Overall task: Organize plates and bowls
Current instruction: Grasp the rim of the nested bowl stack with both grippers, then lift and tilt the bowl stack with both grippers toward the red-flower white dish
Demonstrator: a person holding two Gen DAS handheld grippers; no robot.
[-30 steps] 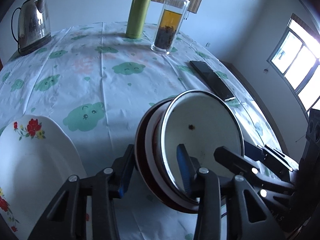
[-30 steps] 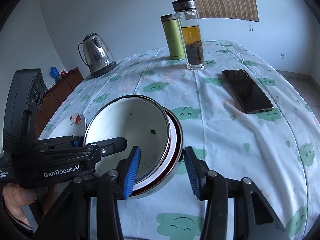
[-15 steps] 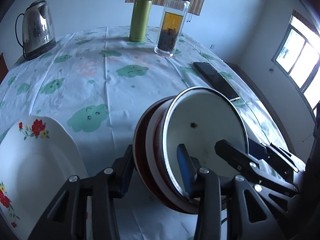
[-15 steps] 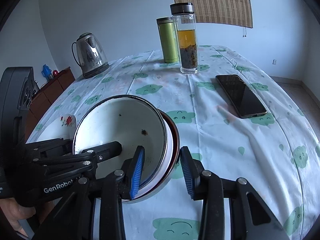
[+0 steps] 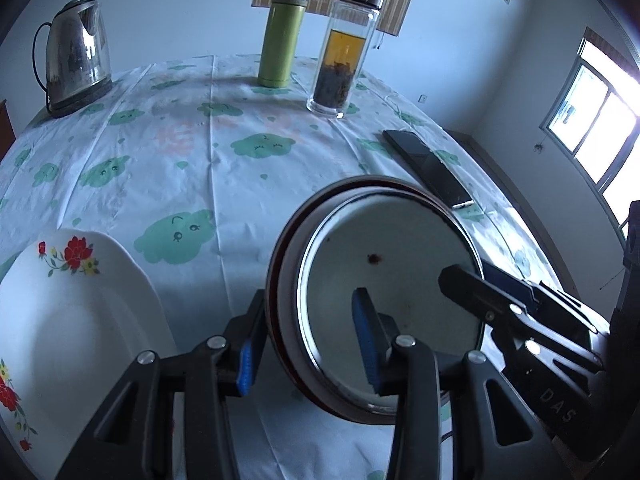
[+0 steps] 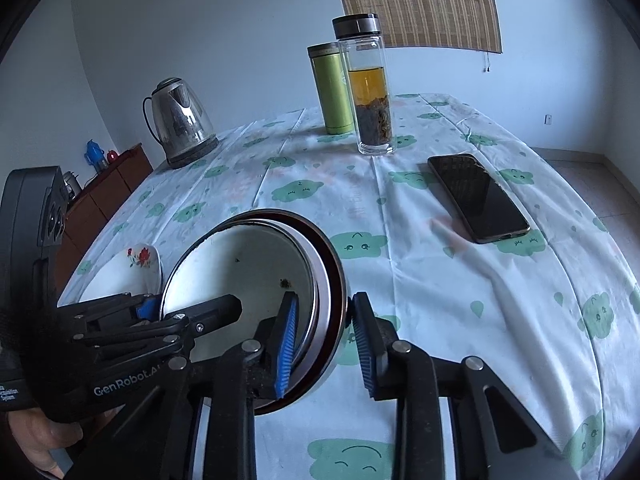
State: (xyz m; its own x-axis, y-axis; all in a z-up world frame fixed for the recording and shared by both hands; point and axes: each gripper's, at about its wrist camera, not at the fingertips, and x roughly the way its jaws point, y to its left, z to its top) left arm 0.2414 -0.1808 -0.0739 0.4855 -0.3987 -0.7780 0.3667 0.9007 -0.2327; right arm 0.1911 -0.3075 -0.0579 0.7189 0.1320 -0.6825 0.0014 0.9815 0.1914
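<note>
— While the left gripper pinches one side of the stacked bowls' rims, what changed at the right gripper?
— Its jaws have just been closing, rims between them; pads look about touching.
— Meaning?
— Probably a two-sided hold, ready for lifting. The stack sits tilted near the table's front edge, the flowered plate beside it toward the left corner.

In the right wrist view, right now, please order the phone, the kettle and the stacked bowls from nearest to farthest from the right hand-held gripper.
1. Stacked bowls: between the right hand-held gripper's fingers.
2. Phone: right, mid-table.
3. Kettle: far left edge.
</note>
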